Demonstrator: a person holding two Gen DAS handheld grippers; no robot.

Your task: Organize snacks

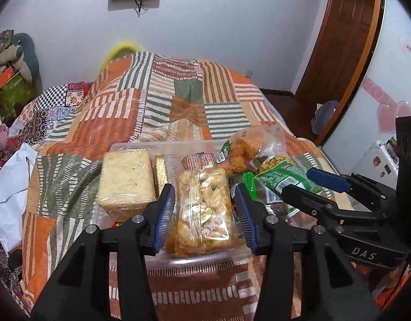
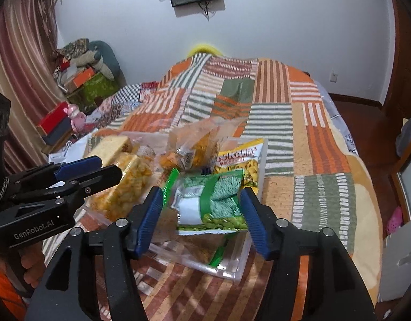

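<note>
- Clear plastic is what the tray (image 1: 162, 145) is made of, and it sits on the striped bed cover (image 1: 178, 101).
- Some snacks are already in the tray: a pale wrapped cake block (image 1: 126, 179) on the left, a gold pack (image 1: 160, 174) next to it, and a small round pack (image 1: 198, 160) at the back.
- The left gripper (image 1: 205, 203) has its fingers (image 1: 165, 208) open, one on each side of the bag of puffed orange snacks (image 1: 205, 208). The bag lies in the tray. The fingers sit just beside the bag, and I cannot tell if they touch it.
- The right gripper (image 2: 202, 211) is open wide too, around the green pea bag (image 2: 213, 203). That bag lies over the right side of the tray (it is blurry, so it may be moving). I cannot tell if the fingers press on it.
- A yellow bag (image 2: 245, 160) and a see-through bag of orange bites (image 2: 194, 147) lie in a heap behind the green bag. They look messy and not lined up.
- I think the job is about half done. The left side looks neat, and the right side seems to need sorting.
</note>
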